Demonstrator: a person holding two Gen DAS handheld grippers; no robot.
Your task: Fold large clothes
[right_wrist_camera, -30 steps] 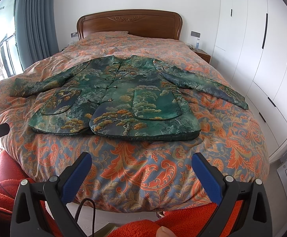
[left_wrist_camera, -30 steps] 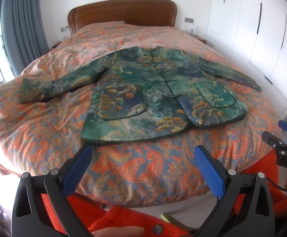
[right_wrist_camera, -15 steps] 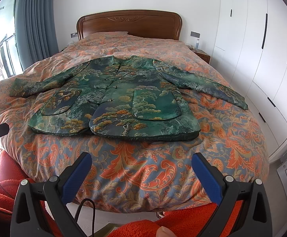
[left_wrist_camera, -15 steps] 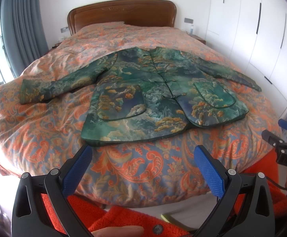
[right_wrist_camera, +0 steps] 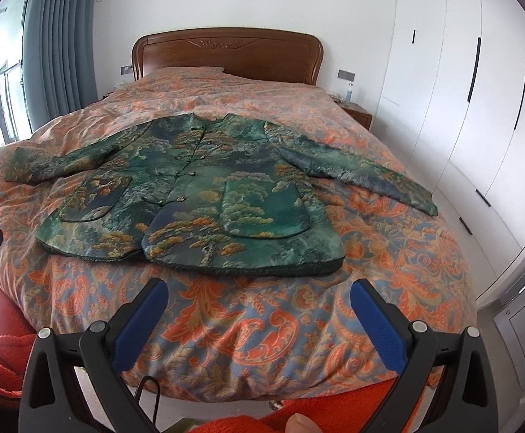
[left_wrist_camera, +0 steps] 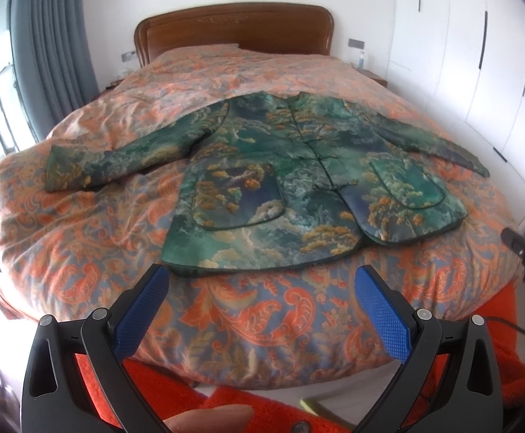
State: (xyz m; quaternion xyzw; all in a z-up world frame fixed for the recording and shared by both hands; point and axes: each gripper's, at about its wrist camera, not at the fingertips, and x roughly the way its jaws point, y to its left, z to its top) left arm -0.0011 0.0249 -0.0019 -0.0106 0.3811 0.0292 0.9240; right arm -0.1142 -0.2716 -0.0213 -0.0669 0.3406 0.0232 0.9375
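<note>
A green patterned jacket (left_wrist_camera: pixel 298 187) is lying flat and face up across the middle of the bed (left_wrist_camera: pixel 82 238), sleeves spread toward both side edges, hem facing the foot edge. The left gripper (left_wrist_camera: pixel 262 285) and right gripper (right_wrist_camera: pixel 259 296) are hovering wide apart over the foot edge, holding nothing.

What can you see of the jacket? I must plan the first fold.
The jacket is green, with a woven-looking landscape of trees and clouds in gold and blue, seemingly padded. It lies flat, front up, on the bedspread, collar toward the headboard, hem nearest the grippers. Both sleeves are spread outward. Knot buttons close the front; a rounded patch pocket sits on each side. Nothing but the bedspread touches it; both grippers are open, short of the hem.
</note>
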